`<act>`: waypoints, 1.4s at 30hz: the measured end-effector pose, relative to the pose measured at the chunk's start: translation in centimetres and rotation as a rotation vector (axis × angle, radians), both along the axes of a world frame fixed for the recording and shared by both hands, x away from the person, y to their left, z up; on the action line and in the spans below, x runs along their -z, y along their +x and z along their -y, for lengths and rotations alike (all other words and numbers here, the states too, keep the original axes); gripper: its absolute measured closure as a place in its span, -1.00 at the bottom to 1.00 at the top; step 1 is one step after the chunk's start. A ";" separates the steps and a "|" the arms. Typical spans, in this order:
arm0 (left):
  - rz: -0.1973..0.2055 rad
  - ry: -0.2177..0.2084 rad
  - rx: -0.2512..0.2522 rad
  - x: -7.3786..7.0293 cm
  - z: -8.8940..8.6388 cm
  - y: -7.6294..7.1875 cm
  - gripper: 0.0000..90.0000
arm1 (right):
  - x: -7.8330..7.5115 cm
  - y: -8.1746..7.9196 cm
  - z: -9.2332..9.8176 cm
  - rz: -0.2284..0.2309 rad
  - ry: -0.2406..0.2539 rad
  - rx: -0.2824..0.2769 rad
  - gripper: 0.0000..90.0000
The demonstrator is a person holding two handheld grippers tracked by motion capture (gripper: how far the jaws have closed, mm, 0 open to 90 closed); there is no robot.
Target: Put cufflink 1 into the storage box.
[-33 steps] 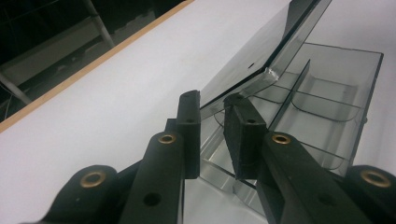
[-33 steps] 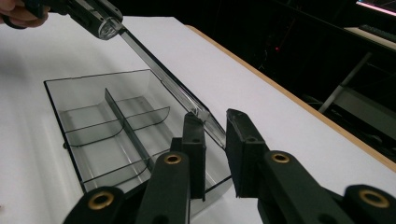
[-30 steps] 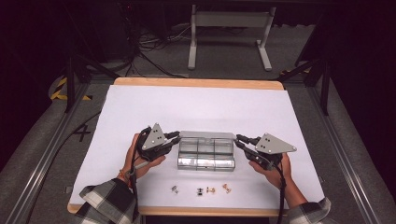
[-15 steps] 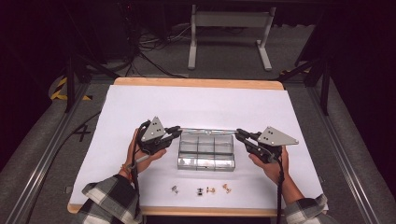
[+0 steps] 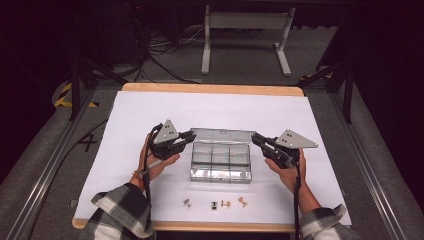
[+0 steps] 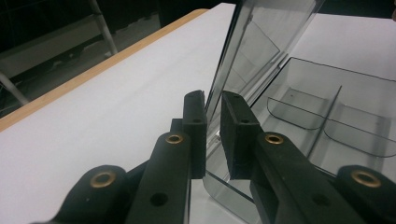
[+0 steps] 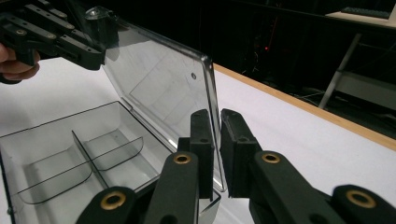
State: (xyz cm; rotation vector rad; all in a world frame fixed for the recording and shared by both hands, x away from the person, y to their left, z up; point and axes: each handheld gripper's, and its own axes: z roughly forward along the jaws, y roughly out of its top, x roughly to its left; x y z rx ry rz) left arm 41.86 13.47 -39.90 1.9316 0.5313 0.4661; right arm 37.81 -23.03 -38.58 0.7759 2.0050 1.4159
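We have a clear plastic organizer box (image 5: pixel 220 161) lying mid-surface on the white sheet (image 5: pixel 130 115), its lid (image 5: pixel 220 135) raised near upright. It looks light, stiff and slick, so thin edges are the places to hold. Our left claw (image 6: pixel 213 122) pinches the lid's left edge; our right claw (image 7: pixel 217 137) seems clamped on its right edge, though the glare blurs contact. Both hands sit low, palms up, claws pointing inward. Small hardware bits (image 5: pixel 215 203) lie near the front edge.
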 end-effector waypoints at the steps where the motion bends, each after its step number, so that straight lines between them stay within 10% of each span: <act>1: 0.003 0.004 -0.002 0.0 0.0 0.1 0.80 | 0.0 0.2 0.0 -0.006 0.001 0.001 0.89; 24: -0.040 -0.070 -0.033 1.0 0.4 1.8 0.80 | 2.2 2.6 -0.5 -0.087 0.046 0.067 0.86; 42: -0.061 -0.028 -0.060 1.7 0.8 2.3 0.77 | 3.3 3.0 -0.6 -0.092 0.035 0.084 0.87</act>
